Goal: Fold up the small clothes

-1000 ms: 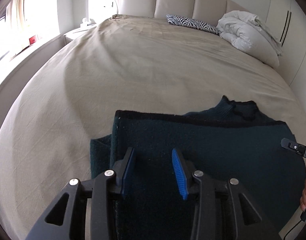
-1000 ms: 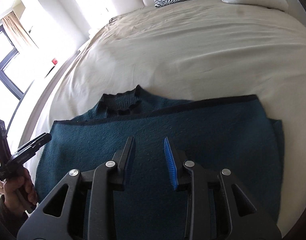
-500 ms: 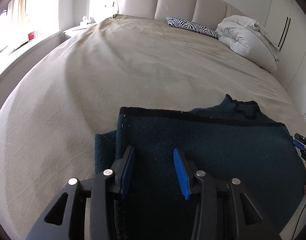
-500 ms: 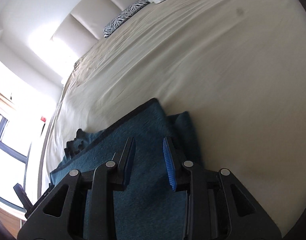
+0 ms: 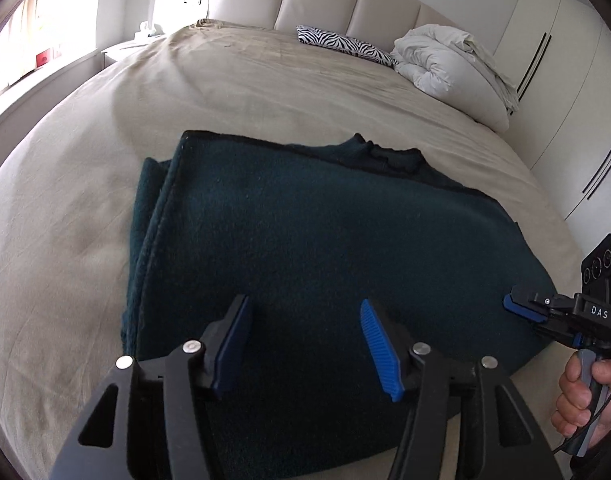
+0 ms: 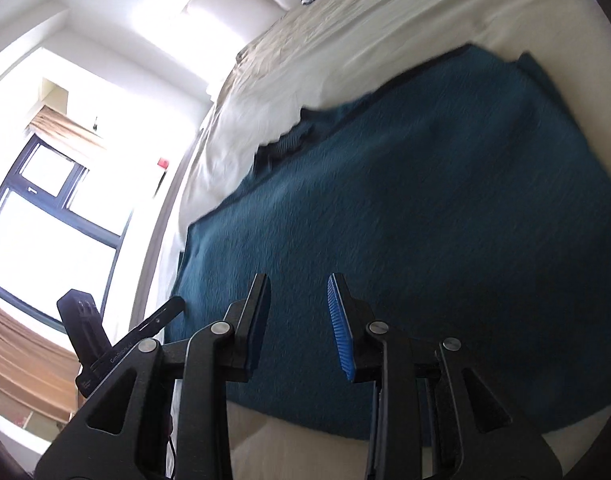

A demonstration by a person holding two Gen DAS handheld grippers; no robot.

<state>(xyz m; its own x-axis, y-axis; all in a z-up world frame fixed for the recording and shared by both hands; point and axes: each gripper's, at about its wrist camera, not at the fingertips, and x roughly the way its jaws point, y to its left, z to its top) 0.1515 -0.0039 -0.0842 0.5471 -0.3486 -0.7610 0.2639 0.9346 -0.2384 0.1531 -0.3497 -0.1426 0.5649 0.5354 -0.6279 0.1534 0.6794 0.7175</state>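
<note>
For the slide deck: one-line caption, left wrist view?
Left gripper opening over folded teal sweater on bed.

A beige-sheeted bed (image 5: 233,92) is being seen bearing a folded dark teal sweater (image 5: 325,232), a zebra-print pillow (image 5: 345,42) and a white duvet (image 5: 445,62).

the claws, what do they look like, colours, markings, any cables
Both are black plastic frames with triangular cut-outs and silver screws. The left claw has two fingers lined with ribbed blue pads, and so does the right claw. In the left wrist view the right claw carries white "DAS" lettering, a grey handle in a hand, and a thin black cable.
</note>
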